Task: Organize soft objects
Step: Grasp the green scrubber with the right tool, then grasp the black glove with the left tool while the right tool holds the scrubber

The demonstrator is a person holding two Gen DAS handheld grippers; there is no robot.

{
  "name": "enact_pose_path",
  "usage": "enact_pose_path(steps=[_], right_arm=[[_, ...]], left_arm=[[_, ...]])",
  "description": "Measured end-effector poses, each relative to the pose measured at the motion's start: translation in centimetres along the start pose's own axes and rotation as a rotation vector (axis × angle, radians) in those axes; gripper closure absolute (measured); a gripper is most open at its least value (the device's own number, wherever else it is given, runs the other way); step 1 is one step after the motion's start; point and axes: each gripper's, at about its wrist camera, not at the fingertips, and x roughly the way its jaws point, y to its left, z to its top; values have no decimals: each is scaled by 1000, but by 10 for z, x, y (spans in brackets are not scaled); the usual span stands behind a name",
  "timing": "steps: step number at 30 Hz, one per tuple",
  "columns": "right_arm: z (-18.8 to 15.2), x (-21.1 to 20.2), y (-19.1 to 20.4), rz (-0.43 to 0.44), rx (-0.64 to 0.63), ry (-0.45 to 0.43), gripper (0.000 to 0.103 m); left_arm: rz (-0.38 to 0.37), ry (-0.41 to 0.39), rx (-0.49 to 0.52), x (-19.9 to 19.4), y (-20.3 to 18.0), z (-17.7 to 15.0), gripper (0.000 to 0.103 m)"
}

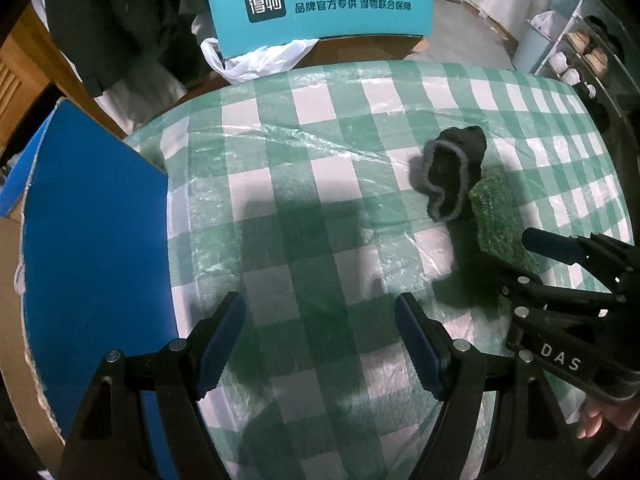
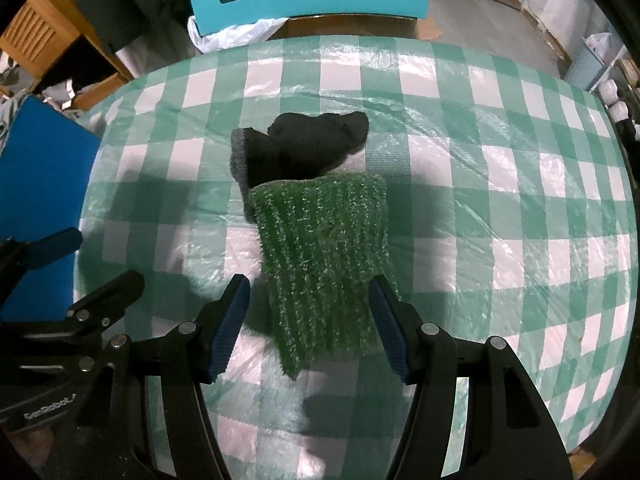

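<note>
A: Where are the soft things?

B: The green knitted sock point(image 2: 324, 264) lies flat on the checked tablecloth point(image 2: 500, 168), running toward the camera, its near end between the spread fingers of the right gripper point(image 2: 308, 328). Whether the pads touch it I cannot tell. The black sock point(image 2: 304, 148) with a grey cuff lies just behind it, and the green one's far end overlaps it.

A: And the other tool?

B: The left gripper point(image 1: 320, 344) is released, its jaws wide apart over bare cloth, holding nothing. It is left of the socks, and the right gripper shows at its side, near the green sock.

A: Any containers?

B: A teal box point(image 1: 320, 0) with printed Chinese lettering stands beyond the table's far edge; its inside is hidden. A white plastic bag point(image 1: 256, 60) sits crumpled in front of it. A blue board point(image 1: 92, 216) leans at the table's left edge. On the far right, a rack point(image 1: 580, 56) holds pale shoes.
</note>
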Motion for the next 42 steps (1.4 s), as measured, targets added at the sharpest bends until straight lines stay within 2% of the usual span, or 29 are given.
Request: enact_pose_path(steps=[5,9,11,13,16,28,34,38,42], right_arm=[[1,9,-4,-27,3,15,42],[-1,10,-11,-9,15,16,44],[-4,8,-15,-9,14,19,55],[-5,7,-17,-10,13,20,71],[-7,3,-21,-4,26,20,87],[-13,-21,-48,5,121,-28,91],[-19,-23,-61,-40,152,-18,91],[-23,-24,-72,-66,182,-18,91],[-23,-26,-80,-77,204,-31,91]], left_arm=[[-4,5,7,3,0,2,25],[-11,6,13,3,-4,3,25],[-13,7,14,3,-6,4,25],[-17,8,15,4,-9,5,25],[-19,9,23,5,-13,6,25],[-23,3,57,8,-31,14,25],[-31,-1,84,7,-49,23,25],[-41,-10,107,5,-62,31,17],[-55,-20,119,3,-72,41,17]])
